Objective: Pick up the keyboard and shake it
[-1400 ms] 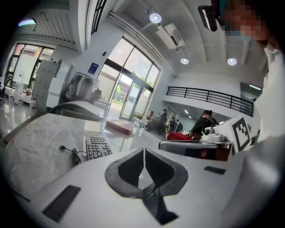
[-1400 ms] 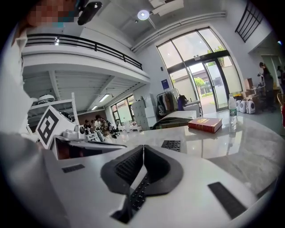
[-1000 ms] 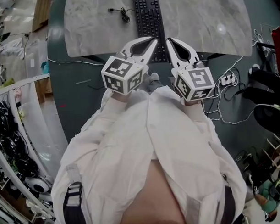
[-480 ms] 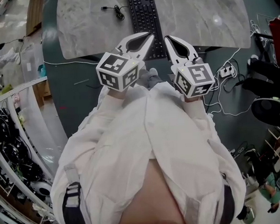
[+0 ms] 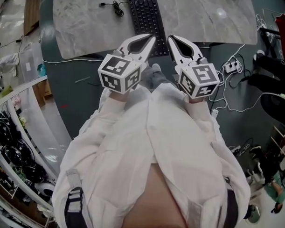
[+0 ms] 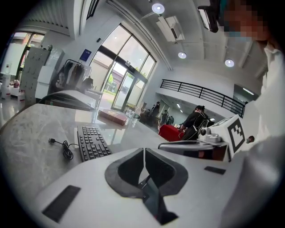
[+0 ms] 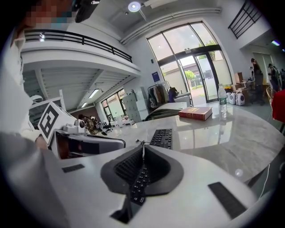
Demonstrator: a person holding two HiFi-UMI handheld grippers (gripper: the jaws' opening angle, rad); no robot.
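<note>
Keyboard (image 5: 146, 13) higher up-frame now (ahead of fingers (image 5: 131, 45))

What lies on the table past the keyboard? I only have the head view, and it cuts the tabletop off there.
Observer: In the right gripper view, a red book lies flat on the table, beyond the keyboard and apart from it.
Operator: Anything next to the book?
Observer: A bottle stands upright at the book's right end, as that view shows it.
Operator: Is either gripper holding something?
Observer: No. The gripper views show the left gripper and the right gripper with their jaws together and nothing between them.
</note>
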